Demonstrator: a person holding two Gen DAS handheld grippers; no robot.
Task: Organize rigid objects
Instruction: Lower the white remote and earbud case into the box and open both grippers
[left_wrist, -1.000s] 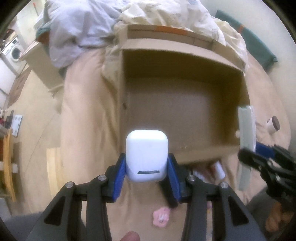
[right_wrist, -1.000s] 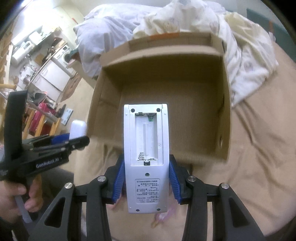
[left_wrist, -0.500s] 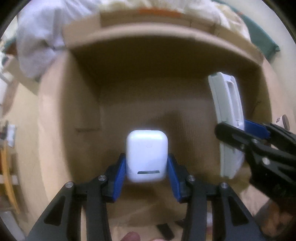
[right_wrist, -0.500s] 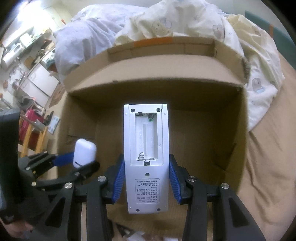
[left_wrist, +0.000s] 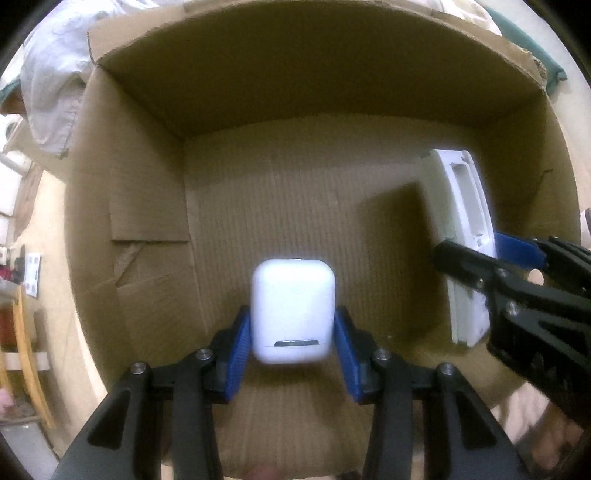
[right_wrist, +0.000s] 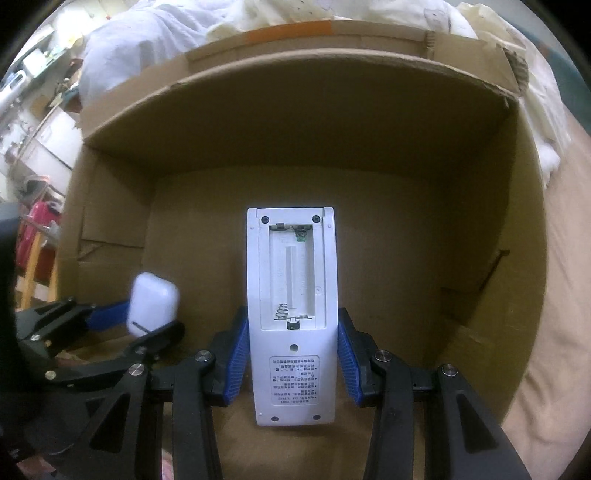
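Both hand-held tools are reaching down into a big open brown cardboard box (left_wrist: 147, 192) that sits on a tan-covered bed. The left gripper (left_wrist: 293, 334), black with blue ribbed pads, is clenched on a small white rounded-corner earbud case (left_wrist: 293, 310), squeezing it from both sides; the case stands upright between the pads, its hinge slot facing the camera, over the corrugated floor of the box toward the near wall, though I cannot tell whether it touches that floor. The right gripper (right_wrist: 293, 354) is clamped the same way on a long white plastic remote control (right_wrist: 291, 314), held lengthwise with its back up: the battery compartment is uncovered, showing a coil spring, a bit of green circuit board at the far end, and a printed label near the gripped end. The remote points toward the far wall of the box, and it too is inside the walls. From the left tool's view the remote (left_wrist: 461, 236) and the right gripper (left_wrist: 491, 254) sit to the right of the earbud case, near but apart. From the right tool's view the earbud case (right_wrist: 153, 302) shows at lower left in the left gripper (right_wrist: 147, 321). Rumpled pale bedding (right_wrist: 155, 40) is heaped behind the box's far flap.
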